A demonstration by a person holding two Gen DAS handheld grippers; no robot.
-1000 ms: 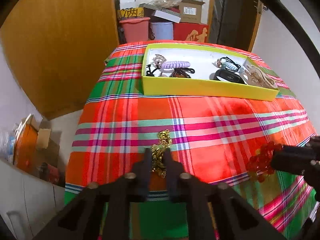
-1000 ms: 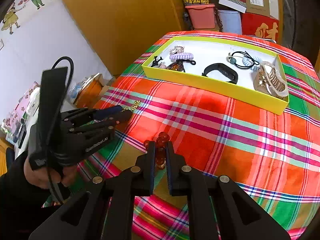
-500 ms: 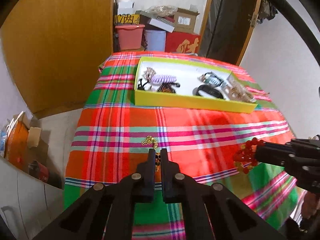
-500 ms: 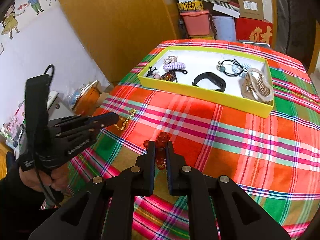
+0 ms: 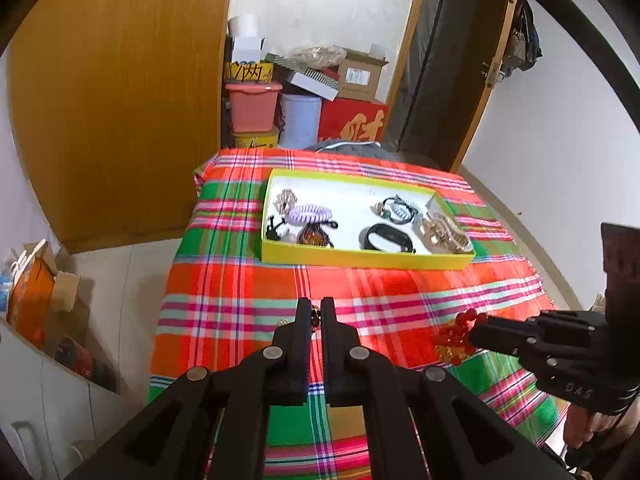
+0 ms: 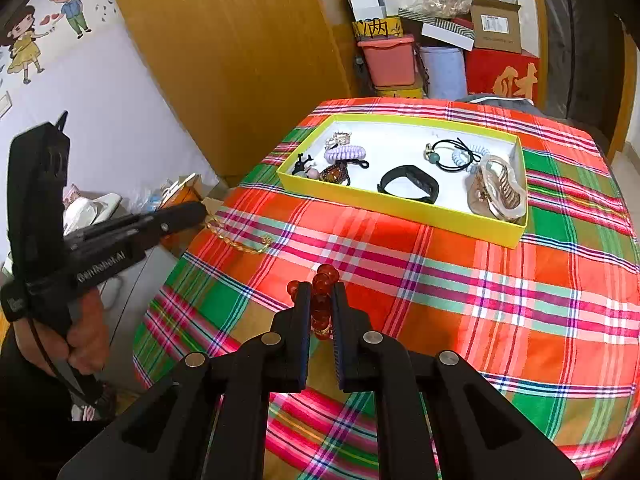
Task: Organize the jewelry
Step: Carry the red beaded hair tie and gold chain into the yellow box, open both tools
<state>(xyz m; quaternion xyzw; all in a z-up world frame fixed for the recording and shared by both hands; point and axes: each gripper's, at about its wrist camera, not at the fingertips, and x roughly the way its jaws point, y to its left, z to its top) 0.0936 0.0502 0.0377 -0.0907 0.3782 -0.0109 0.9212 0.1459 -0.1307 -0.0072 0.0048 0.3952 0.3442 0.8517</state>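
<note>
My left gripper (image 5: 316, 312) is shut on a gold chain (image 6: 240, 242), which hangs from its tips (image 6: 196, 212) and trails onto the plaid cloth. My right gripper (image 6: 322, 296) is shut on a red bead bracelet (image 6: 320, 304), held above the cloth; it also shows in the left wrist view (image 5: 454, 338). The yellow tray (image 5: 360, 258) with a white floor sits at the far side of the table and holds several hair ties, a black band (image 6: 408, 178) and a gold hair claw (image 6: 498, 188).
The table wears a red, green and pink plaid cloth (image 6: 480, 280). A wooden wardrobe (image 5: 120, 100) stands to the left. Boxes and bins (image 5: 304, 96) are stacked behind the table. Clutter lies on the floor at left (image 5: 36, 292).
Both grippers have risen and pulled back from the table. The gold chain has lifted off the cloth with the left gripper. The red bracelet stays clamped in the right gripper.
</note>
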